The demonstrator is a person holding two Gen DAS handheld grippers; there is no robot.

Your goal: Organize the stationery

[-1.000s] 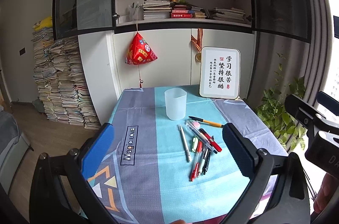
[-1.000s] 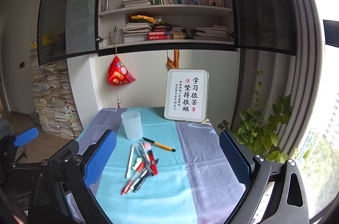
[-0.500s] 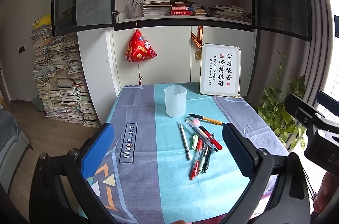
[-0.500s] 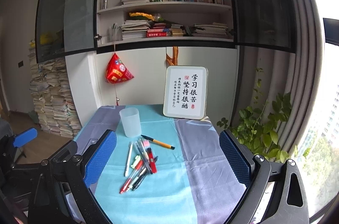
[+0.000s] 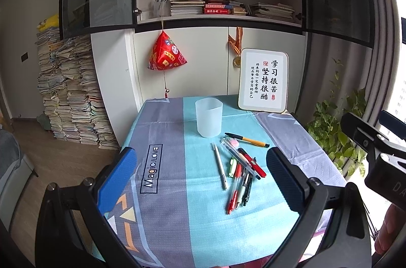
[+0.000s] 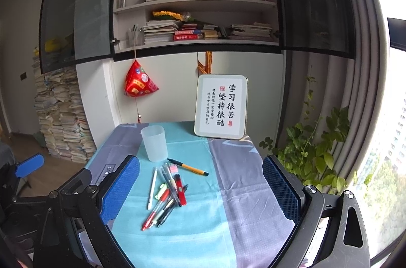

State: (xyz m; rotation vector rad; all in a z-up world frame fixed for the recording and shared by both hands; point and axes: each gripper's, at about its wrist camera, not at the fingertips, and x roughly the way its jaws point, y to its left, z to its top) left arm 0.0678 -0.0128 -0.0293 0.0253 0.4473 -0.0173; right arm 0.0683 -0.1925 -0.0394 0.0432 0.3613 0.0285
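A frosted plastic cup [image 5: 208, 118] stands upright and empty on the table, also in the right wrist view [image 6: 153, 143]. In front of it lies a loose pile of several pens [image 5: 239, 173], also in the right wrist view [image 6: 167, 194]: a white pen [image 5: 219, 165], red pens, a yellow-black pen [image 5: 247, 140] and a green highlighter. My left gripper [image 5: 201, 179] is open and empty, held above the near table edge. My right gripper [image 6: 200, 188] is open and empty, also short of the pens.
A blue and grey tablecloth [image 5: 162, 192] covers the small table. A framed calligraphy sign [image 5: 264, 84] leans at the back right. A red pouch [image 5: 166, 55] hangs from the cabinet. Book stacks [image 5: 66, 90] stand left, a plant [image 5: 337, 131] right.
Both cameras have tilted slightly, so the table and pens sit a little lower and nearer in view. The pens and cup have not moved. Both grippers stay open.
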